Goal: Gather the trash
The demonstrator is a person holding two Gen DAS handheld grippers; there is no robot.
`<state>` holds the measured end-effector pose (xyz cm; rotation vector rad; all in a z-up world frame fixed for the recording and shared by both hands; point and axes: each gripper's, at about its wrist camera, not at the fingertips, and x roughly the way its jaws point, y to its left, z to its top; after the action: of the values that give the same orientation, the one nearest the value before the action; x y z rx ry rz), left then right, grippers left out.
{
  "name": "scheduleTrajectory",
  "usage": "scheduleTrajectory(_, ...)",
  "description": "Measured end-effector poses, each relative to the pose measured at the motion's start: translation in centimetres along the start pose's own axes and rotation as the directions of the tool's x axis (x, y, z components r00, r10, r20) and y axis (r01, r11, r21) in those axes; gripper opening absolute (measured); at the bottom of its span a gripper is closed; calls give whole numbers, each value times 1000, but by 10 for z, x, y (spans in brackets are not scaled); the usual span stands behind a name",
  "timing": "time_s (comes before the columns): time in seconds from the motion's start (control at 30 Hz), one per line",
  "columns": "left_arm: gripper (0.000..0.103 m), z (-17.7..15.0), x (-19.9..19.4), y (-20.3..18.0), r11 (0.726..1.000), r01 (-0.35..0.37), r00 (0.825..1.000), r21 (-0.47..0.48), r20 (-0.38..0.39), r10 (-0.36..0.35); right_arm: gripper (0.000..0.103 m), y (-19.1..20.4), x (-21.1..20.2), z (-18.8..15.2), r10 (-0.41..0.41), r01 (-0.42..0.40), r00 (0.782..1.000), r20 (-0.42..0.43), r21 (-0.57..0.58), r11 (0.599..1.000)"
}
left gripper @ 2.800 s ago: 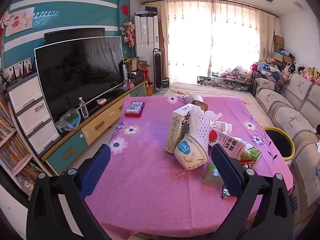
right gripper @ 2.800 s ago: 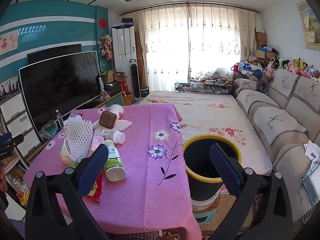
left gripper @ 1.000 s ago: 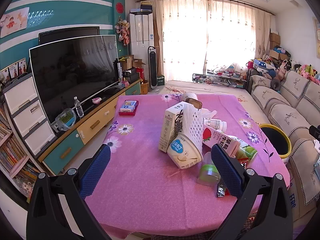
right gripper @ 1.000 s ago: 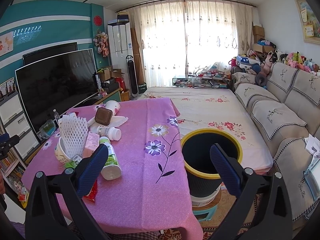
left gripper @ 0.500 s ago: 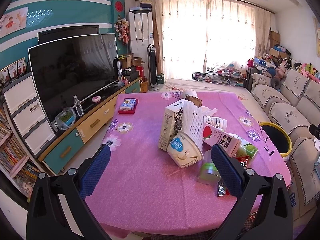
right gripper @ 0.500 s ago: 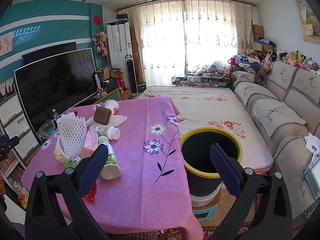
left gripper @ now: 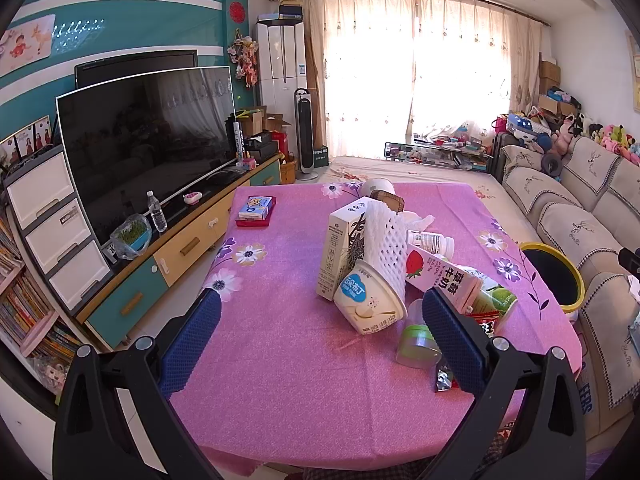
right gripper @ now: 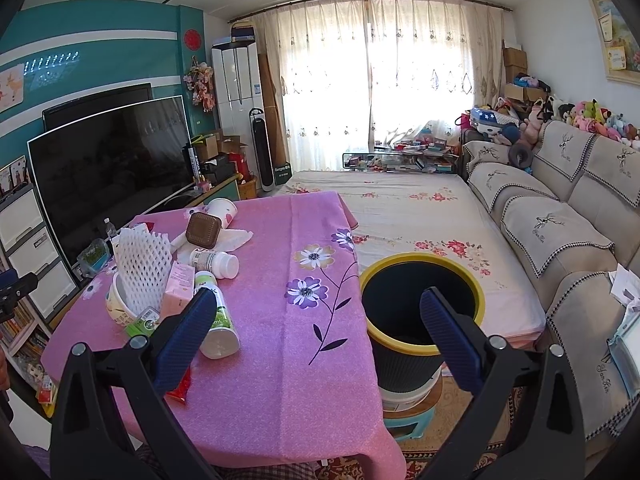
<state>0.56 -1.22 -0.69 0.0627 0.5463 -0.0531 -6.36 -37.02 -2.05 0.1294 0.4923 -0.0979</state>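
Observation:
A pile of trash lies on the pink table (left gripper: 280, 360): a white tub (left gripper: 370, 300), a tall carton (left gripper: 342, 246), a white foam net (left gripper: 386, 248), a strawberry milk carton (left gripper: 444, 278), a small white bottle (left gripper: 430, 240) and a green lid (left gripper: 416, 344). My left gripper (left gripper: 320, 338) is open and empty, held above the table's near edge in front of the pile. My right gripper (right gripper: 316, 332) is open and empty. The black bin with a yellow rim (right gripper: 420, 304) stands beside the table's right side, right of the pile (right gripper: 176, 272).
A red tray with a blue box (left gripper: 256, 210) sits at the table's far left. A TV (left gripper: 148, 140) on a cabinet stands left. A sofa (right gripper: 560, 220) runs along the right. A paper cup (right gripper: 222, 210) and brown lid (right gripper: 204, 230) lie at the table's far end.
Both grippers have drifted slightly over the last seconds. Both stay open and empty. The trash has not moved.

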Motion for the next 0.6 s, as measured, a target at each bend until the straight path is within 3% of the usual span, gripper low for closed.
scheduleTrajectory(0.6, 99, -2, 10, 2, 1000, -3, 1000, 5, -20, 3, 97, -2, 6, -5, -2, 2, 1000, -13, -1, 1000)
